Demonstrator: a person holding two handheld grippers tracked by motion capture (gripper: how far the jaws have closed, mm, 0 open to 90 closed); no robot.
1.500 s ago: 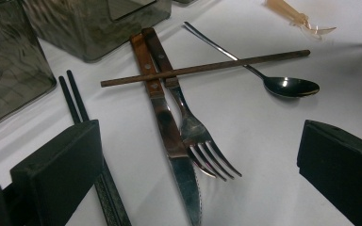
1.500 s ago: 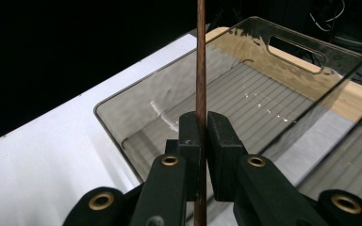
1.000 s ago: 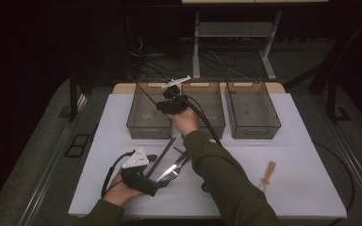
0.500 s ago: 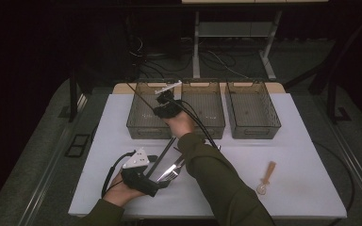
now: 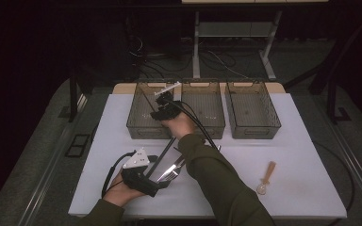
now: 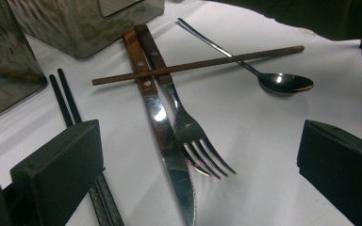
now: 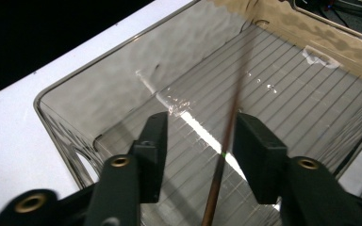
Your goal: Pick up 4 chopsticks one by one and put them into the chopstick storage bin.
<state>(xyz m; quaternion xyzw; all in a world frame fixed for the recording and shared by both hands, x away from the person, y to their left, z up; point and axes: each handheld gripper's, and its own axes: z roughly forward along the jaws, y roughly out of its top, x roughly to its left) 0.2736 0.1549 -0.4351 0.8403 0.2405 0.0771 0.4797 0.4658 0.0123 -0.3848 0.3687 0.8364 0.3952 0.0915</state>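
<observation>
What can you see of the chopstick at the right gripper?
The chopstick is a thin, dark brown stick, wood by its look, blurred along its length. It stands steeply between the jaws of the right gripper, which have just been opening. It sits nearer one pad, with a clear gap to the other. It is over the smoky clear bin, and its lower end is cut off by the picture's edge.

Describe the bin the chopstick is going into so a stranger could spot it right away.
Three smoky clear bins stand in a row along the white table's far edge. It is the left bin, the one with the right gripper over it and a brown chopstick between its jaws.
</observation>
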